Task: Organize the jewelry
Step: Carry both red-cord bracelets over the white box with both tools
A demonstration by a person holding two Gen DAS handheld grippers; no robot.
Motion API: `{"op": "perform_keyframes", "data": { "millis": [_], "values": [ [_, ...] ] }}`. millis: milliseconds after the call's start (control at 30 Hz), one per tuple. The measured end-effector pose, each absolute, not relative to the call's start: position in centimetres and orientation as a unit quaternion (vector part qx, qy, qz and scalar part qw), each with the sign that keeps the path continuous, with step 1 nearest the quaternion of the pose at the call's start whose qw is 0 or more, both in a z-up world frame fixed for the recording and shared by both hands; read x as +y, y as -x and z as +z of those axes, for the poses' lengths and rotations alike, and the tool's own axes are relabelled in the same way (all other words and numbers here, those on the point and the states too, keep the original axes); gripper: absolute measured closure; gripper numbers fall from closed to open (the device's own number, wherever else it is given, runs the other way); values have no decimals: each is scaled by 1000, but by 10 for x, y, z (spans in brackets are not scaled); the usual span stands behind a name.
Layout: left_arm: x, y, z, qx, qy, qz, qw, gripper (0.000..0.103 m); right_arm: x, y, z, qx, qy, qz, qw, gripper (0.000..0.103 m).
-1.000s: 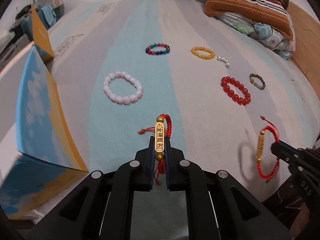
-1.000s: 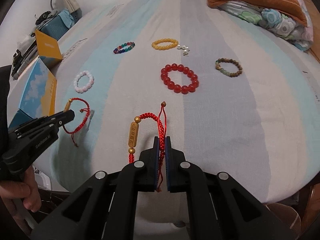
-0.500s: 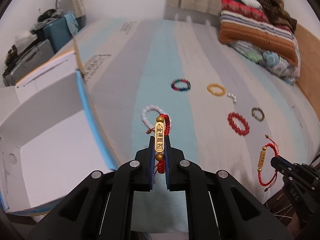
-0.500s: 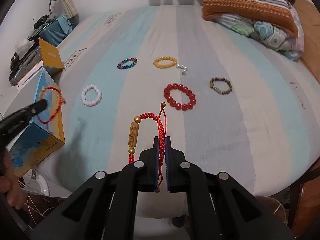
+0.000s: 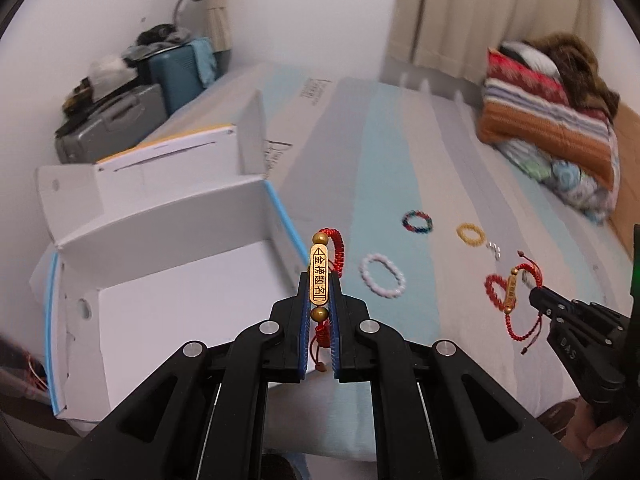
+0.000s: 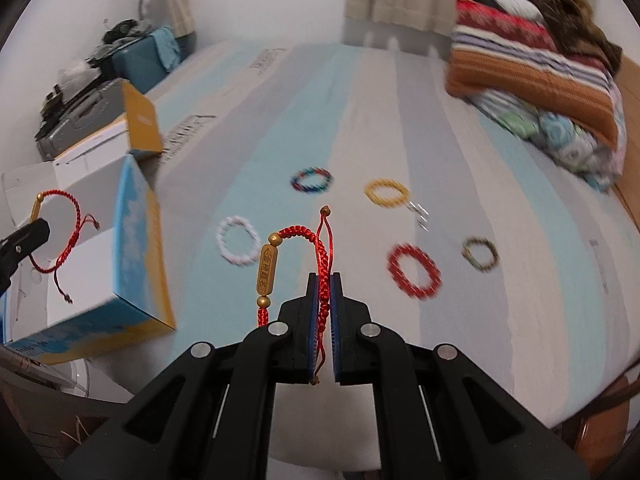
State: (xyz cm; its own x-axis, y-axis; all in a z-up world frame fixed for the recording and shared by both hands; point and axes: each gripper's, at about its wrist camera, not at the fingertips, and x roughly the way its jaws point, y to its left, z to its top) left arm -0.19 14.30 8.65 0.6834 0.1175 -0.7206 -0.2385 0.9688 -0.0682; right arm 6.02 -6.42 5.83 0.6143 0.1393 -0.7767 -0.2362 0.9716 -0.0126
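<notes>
Left wrist view: left gripper (image 5: 319,300) clamped a red braided cord bracelet with gold tube charm (image 5: 319,276), held above the open white cardboard box (image 5: 168,280).

Right wrist view: right gripper (image 6: 324,300) pinched a second red cord bracelet with gold charm (image 6: 316,248) over the striped bedsheet (image 6: 500,280); five beaded bracelets lay beyond.

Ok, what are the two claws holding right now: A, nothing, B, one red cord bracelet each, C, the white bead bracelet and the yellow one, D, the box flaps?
B: the left claw is shut on a red cord bracelet, and the right claw on another red cord bracelet.
</notes>
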Motion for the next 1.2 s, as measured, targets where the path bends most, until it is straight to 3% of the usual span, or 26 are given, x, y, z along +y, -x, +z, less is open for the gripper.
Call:
{"op": "perform_keyframes", "data": {
  "millis": [567, 1200],
  "values": [
    [254, 48, 81, 385, 117, 242, 883, 96, 79, -52, 86, 385, 104, 231, 888, 99],
    [327, 54, 10, 461, 167, 287, 823, 96, 198, -58, -1, 496, 160, 284, 805, 99]
  ]
}}
